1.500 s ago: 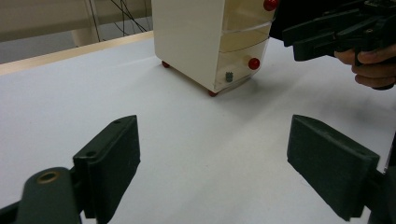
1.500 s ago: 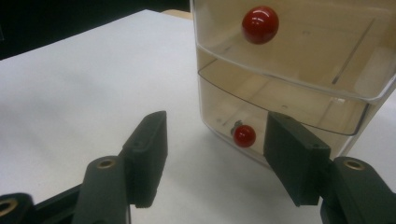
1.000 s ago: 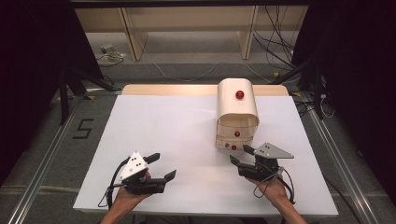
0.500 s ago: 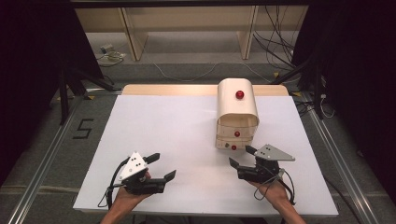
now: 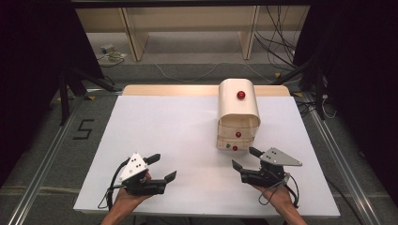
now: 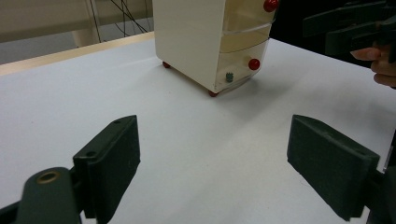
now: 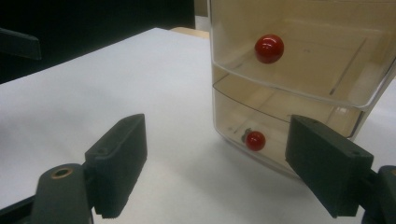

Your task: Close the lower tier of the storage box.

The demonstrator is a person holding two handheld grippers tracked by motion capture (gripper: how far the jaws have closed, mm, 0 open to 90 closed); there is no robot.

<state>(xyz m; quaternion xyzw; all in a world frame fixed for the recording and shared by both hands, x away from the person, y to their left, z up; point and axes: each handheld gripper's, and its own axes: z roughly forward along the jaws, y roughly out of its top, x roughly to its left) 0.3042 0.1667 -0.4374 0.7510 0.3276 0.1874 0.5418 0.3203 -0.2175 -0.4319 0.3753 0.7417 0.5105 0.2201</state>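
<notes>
High view: one drawer unit (image 5: 238,117), three red knobs (image 5: 241,95), two grippers (image 5: 244,158).

- One small drawer cabinet (image 5: 238,117) stands on the table (image 5: 164,126).
- Three red knobs: one (image 5: 241,95) on the top, one (image 5: 238,134) on the upper drawer, one (image 5: 234,148) on the lower drawer.
- Two see-through drawers (image 7: 299,70) in the front.
- One small grey thing (image 6: 229,76) inside the lower drawer.
- Two grippers: the left gripper (image 5: 158,167) and the right gripper (image 5: 245,158).
</notes>
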